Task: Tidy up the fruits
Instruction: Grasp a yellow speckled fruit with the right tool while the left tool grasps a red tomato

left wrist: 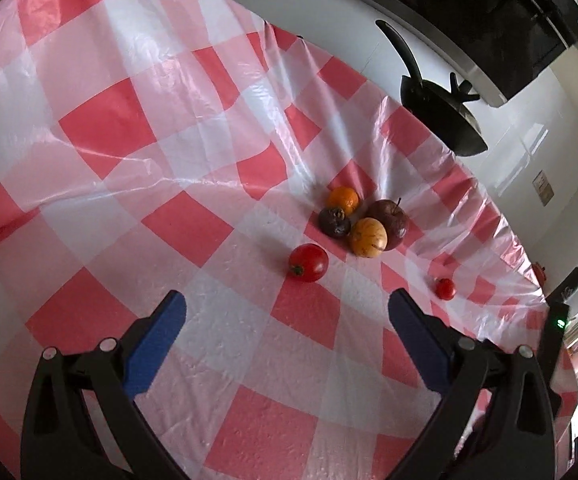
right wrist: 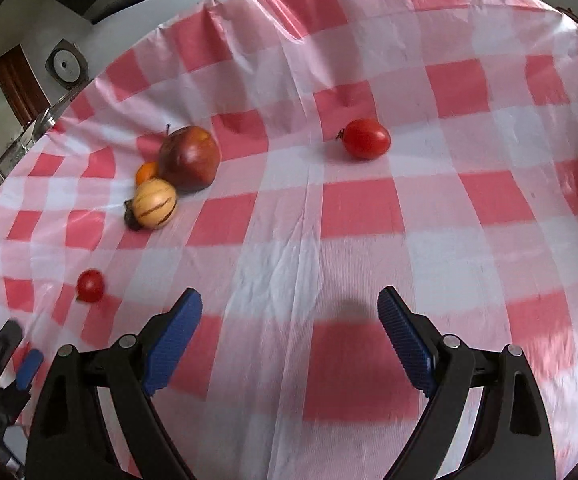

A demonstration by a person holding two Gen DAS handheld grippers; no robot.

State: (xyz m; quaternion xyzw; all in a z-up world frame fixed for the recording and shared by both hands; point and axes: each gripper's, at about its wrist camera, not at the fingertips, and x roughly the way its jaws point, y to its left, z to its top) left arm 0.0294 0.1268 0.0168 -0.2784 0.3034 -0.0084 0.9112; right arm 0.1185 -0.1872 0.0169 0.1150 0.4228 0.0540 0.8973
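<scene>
Several fruits lie on the red-and-white checked tablecloth. An orange, a dark brown fruit, a dark red apple and a yellow striped fruit touch in one cluster. A large tomato lies just beyond my left gripper, which is open and empty. A small tomato sits right of it. My right gripper is open and empty above bare cloth. From there the apple and striped fruit are at far left, the large tomato ahead, the small tomato near left.
A black pan with a long handle stands on the white counter beyond the cloth's far edge. A black device with a green light rises at the right edge. The cloth is wrinkled and ridged toward the back.
</scene>
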